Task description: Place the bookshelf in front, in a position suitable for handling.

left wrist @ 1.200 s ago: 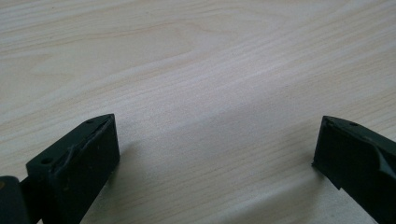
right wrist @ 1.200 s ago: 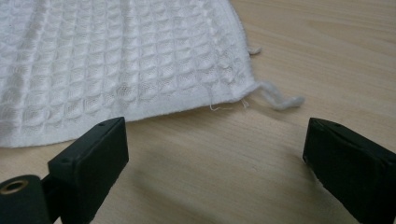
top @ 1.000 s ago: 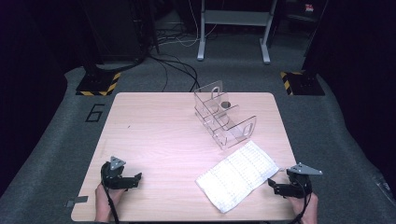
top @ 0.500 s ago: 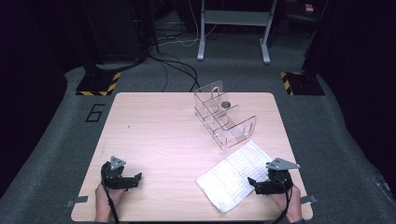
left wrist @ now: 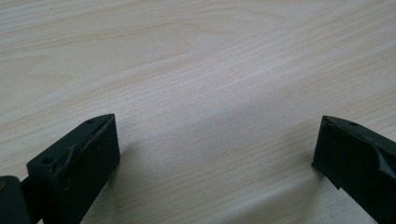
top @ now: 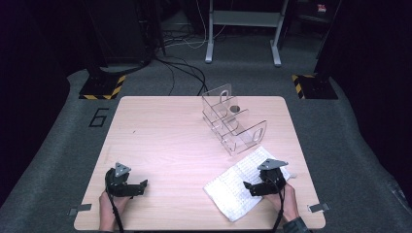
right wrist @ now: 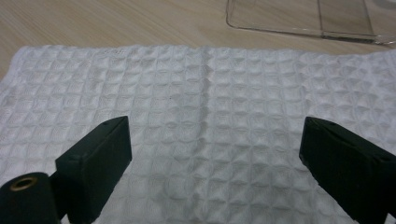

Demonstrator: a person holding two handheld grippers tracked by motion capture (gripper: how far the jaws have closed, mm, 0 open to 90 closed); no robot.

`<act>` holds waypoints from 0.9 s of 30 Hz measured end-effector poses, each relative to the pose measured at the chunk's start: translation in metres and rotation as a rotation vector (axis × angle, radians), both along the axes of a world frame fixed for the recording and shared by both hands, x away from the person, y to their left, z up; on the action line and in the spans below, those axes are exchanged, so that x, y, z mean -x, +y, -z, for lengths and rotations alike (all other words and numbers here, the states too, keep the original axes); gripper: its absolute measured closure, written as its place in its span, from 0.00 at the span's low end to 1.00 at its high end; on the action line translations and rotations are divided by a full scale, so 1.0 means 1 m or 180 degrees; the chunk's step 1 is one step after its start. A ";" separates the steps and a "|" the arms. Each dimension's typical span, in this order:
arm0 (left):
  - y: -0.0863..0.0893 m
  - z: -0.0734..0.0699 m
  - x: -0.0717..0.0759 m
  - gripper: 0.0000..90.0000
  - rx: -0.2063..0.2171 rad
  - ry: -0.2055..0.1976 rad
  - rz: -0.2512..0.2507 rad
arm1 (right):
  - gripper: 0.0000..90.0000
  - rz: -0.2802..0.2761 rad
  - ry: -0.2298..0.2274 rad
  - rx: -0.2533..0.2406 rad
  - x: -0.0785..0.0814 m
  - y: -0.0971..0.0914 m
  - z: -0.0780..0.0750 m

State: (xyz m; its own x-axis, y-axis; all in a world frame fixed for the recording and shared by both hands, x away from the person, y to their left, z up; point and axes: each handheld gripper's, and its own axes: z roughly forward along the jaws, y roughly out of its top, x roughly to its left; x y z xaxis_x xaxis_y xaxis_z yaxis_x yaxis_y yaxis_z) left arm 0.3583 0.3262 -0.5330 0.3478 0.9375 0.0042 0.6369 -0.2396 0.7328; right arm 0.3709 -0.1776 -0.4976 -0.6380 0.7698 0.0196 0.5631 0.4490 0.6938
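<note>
White waffle-weave cloth (top: 247, 183) flat on wooden table (top: 170, 141), near front right corner, lying at a slant; far end just beside clear plastic rack (top: 233, 125), possibly touching its base. Faint crease down the middle of the cloth (right wrist: 208, 116) in right gripper view.

Right gripper (top: 253, 188) over the cloth's right half, jaws spread wide, nothing between them but weave. Contact with the fabric: cannot tell from these views. Left gripper (top: 142, 185) near front left of table, well apart from the cloth, jaws likewise released and wide, bare wood (left wrist: 205, 93) beneath.

Step in hand, by judgement: first grasp on the cloth, likely for folding or lifting.

Notes for doing it well:
- Lower right jaws until tips press into the weave, then close slowly to gather a small ridge; thin flat fabric slips out of a shallow pinch.
- Better to shift toward a near edge or corner than to pinch mid-panel; an edge grasp gives cleaner control.
- Bring left gripper across to the opposite edge before lifting, to keep the cloth taut and square.
- Keep lift low and away from the rack; a dragged corner could snag or shove it.
</note>
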 end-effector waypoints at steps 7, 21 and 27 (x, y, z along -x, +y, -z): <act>0.000 0.000 0.000 0.00 -0.0003 -0.0005 0.0011 | 0.17 0.0019 0.0102 0.0034 -0.007 0.005 0.010; 0.000 0.000 0.000 0.00 0.0002 -0.0003 0.0016 | 0.45 0.0151 0.0102 0.0107 -0.001 0.004 0.016; 0.000 0.000 0.000 0.00 0.0001 -0.0001 0.0017 | 0.68 0.0189 0.0003 0.0044 0.005 0.005 0.017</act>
